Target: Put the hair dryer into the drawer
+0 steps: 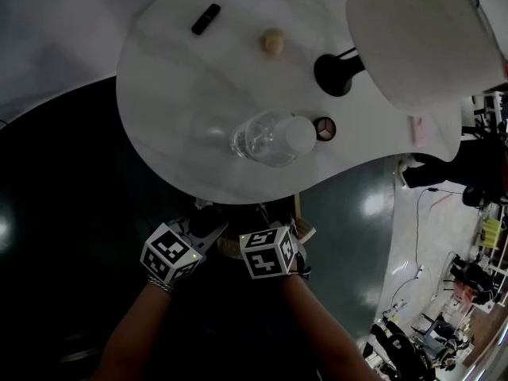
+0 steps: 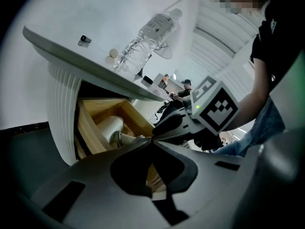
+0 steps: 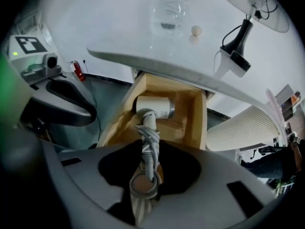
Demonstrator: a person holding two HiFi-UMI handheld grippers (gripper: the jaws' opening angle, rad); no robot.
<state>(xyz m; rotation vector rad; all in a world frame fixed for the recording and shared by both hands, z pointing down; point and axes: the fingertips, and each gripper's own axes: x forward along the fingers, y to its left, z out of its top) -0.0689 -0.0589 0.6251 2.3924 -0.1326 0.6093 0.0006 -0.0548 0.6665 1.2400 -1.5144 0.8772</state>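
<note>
The white hair dryer (image 3: pixel 152 108) lies in the open wooden drawer (image 3: pixel 198 113) under the tabletop, its barrel at the back. Its handle, wrapped in grey cord, reaches toward my right gripper (image 3: pixel 147 149). That gripper hangs over the drawer pointing steeply down. Its jaws stand apart with the handle's end showing in the gap, and no pad visibly presses on it. In the left gripper view the dryer (image 2: pixel 110 127) rests in the drawer (image 2: pixel 88 123) with the right gripper (image 2: pixel 159 128) just over its handle. My left gripper (image 2: pixel 152 140) is shut and empty, in front of the drawer.
A white oval table (image 1: pixel 175 94) overhangs the drawer. On it lie a clear water bottle (image 1: pixel 270 137), a white lamp (image 1: pixel 429 30), a small black stick (image 1: pixel 205 19) and a small wooden knob (image 1: pixel 273 41). Dark floor lies below, with a ribbed white pedestal (image 2: pixel 64 113) beside the drawer.
</note>
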